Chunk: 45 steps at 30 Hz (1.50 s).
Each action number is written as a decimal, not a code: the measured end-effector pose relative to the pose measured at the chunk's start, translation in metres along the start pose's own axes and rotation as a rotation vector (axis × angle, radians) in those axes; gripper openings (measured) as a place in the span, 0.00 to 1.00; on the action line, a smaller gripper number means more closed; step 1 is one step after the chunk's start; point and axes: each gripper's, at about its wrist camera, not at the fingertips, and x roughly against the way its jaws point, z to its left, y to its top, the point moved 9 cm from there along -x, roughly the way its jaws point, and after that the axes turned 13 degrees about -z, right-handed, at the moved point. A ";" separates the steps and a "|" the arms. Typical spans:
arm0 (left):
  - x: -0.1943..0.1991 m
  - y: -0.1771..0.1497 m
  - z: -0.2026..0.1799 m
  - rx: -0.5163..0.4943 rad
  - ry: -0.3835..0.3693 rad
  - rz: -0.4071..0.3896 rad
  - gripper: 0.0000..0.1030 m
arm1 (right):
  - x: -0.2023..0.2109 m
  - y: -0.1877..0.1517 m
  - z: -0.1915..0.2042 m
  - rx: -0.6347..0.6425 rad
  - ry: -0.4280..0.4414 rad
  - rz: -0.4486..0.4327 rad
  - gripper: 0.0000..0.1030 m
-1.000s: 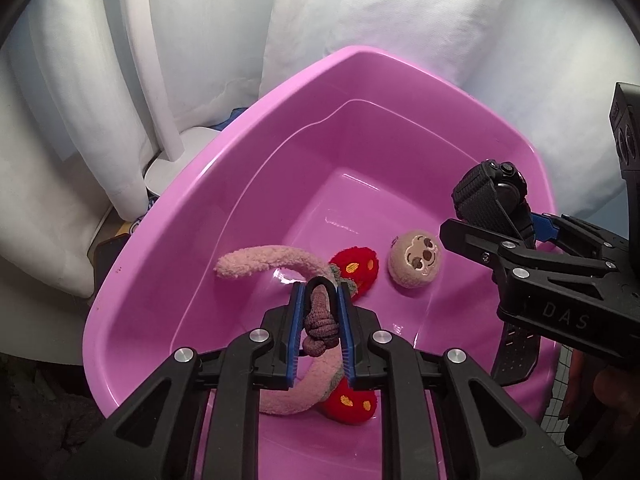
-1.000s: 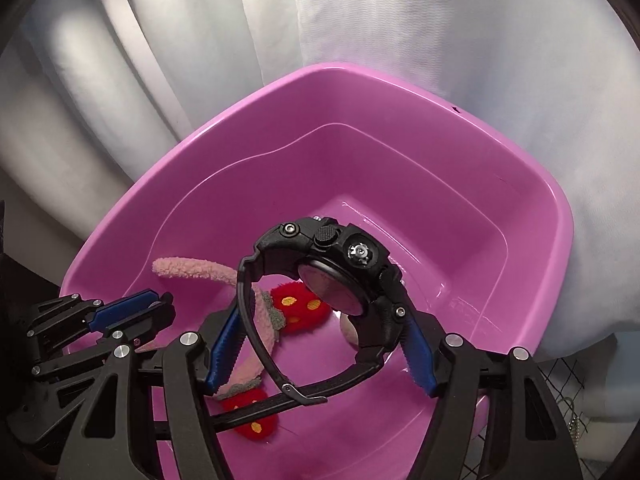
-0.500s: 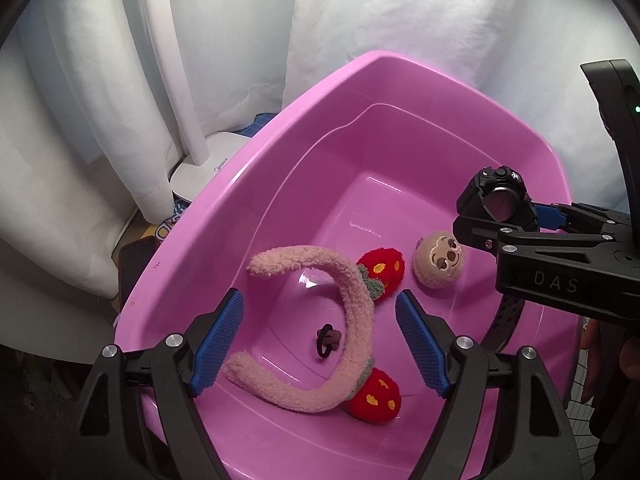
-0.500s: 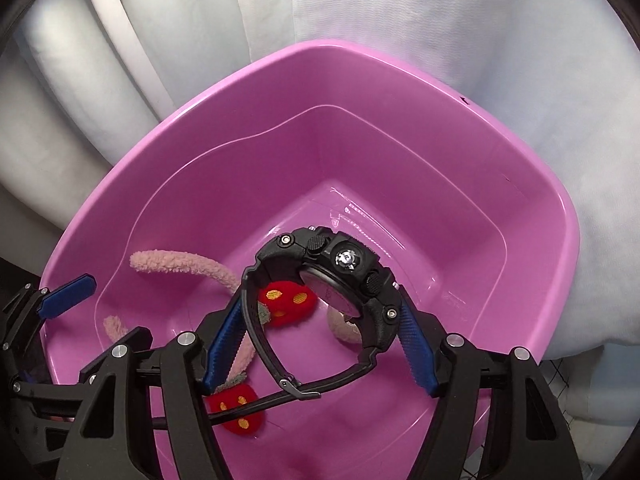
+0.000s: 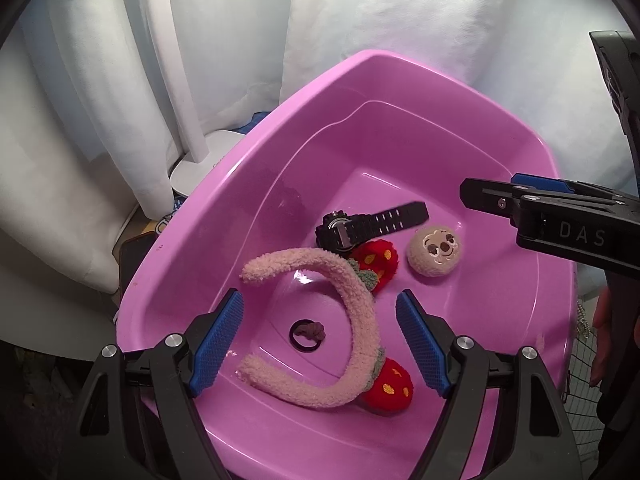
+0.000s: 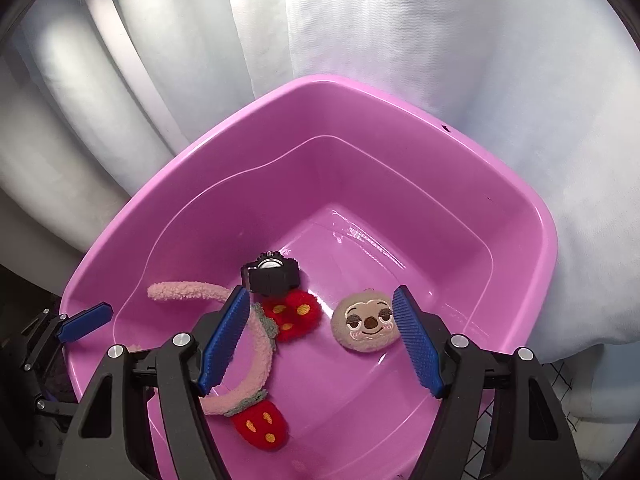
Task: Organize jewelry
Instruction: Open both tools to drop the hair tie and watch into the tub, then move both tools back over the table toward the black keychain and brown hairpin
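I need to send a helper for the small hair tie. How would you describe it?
Look in the pink tub, inside the curve of the fuzzy headband. The hair tie is a small dark ring with a brownish knot, far smaller than the black watch or the round plush face.

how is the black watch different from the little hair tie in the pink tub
The chunky black plastic watch is far bigger than the small dark hair tie with a brownish knot. The watch touches a red strawberry pompom; the tie lies apart inside the fuzzy pink headband's arc. Both rest in the pink plastic tub.
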 end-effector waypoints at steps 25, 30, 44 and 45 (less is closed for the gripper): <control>0.071 -0.007 -0.043 -0.049 -0.120 -0.172 0.78 | 0.162 -0.075 -0.032 -0.282 -0.021 -0.418 0.69; 0.092 -0.002 -0.099 -0.129 -0.252 -0.251 0.80 | 0.199 -0.129 -0.084 -0.382 -0.157 -0.448 0.69; 0.100 -0.099 -0.256 -0.300 -0.487 -0.144 0.83 | 0.289 -0.310 -0.226 -0.560 -0.530 -0.365 0.69; 0.096 -0.107 -0.261 -0.302 -0.477 -0.135 0.83 | 0.289 -0.320 -0.231 -0.563 -0.526 -0.355 0.69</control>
